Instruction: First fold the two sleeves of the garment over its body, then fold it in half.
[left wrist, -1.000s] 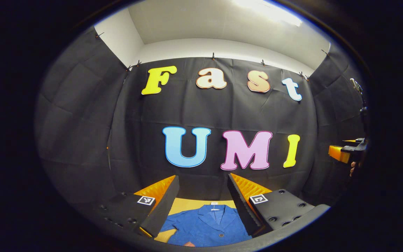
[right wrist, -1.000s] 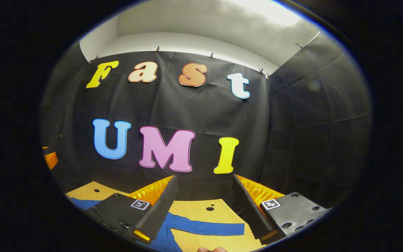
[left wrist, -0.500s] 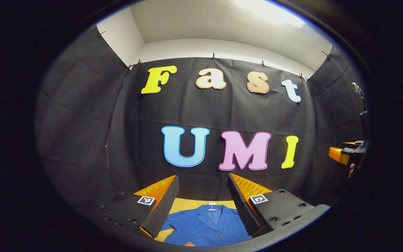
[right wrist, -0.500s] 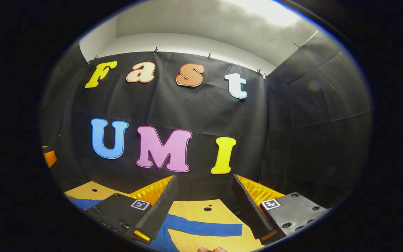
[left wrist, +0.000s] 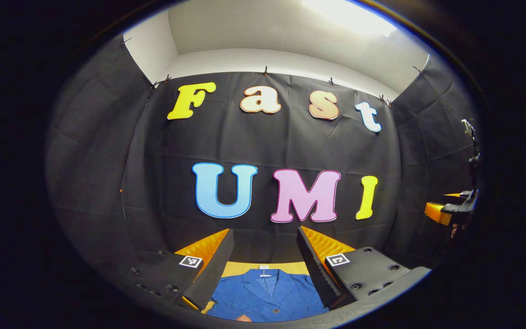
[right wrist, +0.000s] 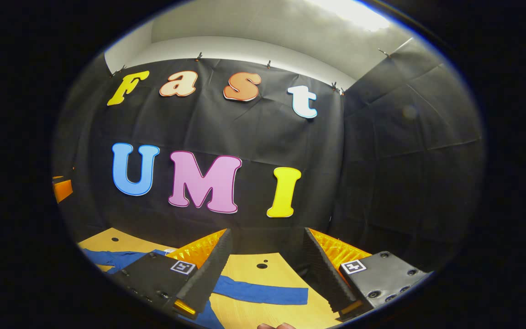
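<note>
The blue garment (left wrist: 267, 294) is lying flat on the wooden desk (right wrist: 249, 267), front side up, with its collar pointing toward the black cloth wall (left wrist: 263, 137) at the back of the booth. In the left gripper view, the left gripper (left wrist: 265, 265) is hovering above the collar and upper chest of the garment, its jaws standing wide apart and holding nothing, with the lapels and a dark button showing in the gap between them. A small pale tag is sitting at the neck of the collar, just before the strip of bare desk. In the right gripper view, the right gripper (right wrist: 267, 267) is hanging over the desk off to one side of the garment's body, jaws likewise spread wide and gripping nothing. One long sleeve (right wrist: 263, 294) is stretching straight out across the wood beneath that gap, lying flat and unfolded (its cuff end is reaching toward the farther finger without touching it). More blue cloth is showing at the far left of that view, beyond the nearer finger. A few small dark holes are dotting the desk surface near the sleeve. At the right edge of the left gripper view, the other gripper is showing, with fingertips of the hand (left wrist: 454, 230) holding it peeking below it.
</note>
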